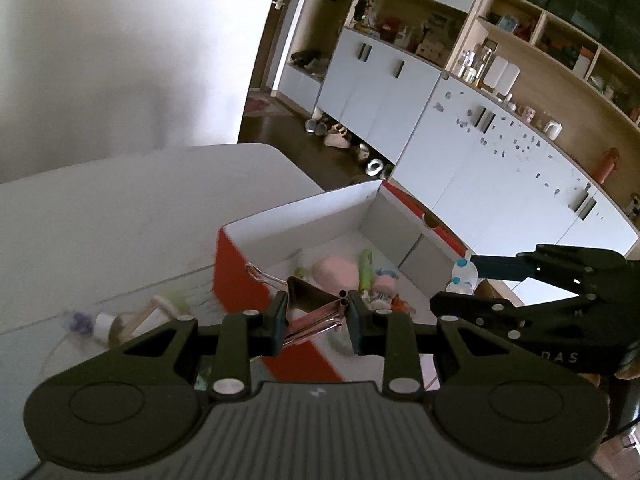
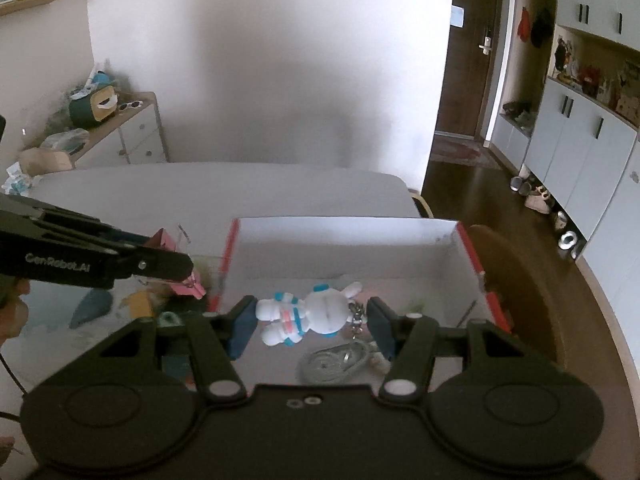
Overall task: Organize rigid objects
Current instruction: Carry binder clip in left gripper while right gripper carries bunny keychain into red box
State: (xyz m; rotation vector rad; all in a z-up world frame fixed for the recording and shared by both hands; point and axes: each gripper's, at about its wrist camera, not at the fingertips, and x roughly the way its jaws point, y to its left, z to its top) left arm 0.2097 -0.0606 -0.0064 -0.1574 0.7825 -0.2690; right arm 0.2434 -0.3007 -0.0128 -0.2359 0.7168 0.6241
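My left gripper [image 1: 316,318] is shut on a pink binder clip [image 1: 310,308] and holds it over the near left corner of a red-and-white cardboard box [image 1: 236,276]. It also shows in the right wrist view [image 2: 188,278], left of the box [image 2: 344,228]. My right gripper [image 2: 312,320] holds a white astronaut bunny keychain [image 2: 308,312] between its fingers, above the box's inside. In the left wrist view the right gripper [image 1: 464,276] is at the box's right side with the bunny [image 1: 462,274] at its tips. Several small toys [image 1: 340,274] lie in the box.
The box stands on a white table [image 1: 120,208]. Small objects, a bottle [image 1: 108,326] among them, lie on the table left of the box. A blue item [image 2: 94,306] and a yellow item [image 2: 140,304] lie there too. A wooden chair [image 2: 516,276] is right of the box.
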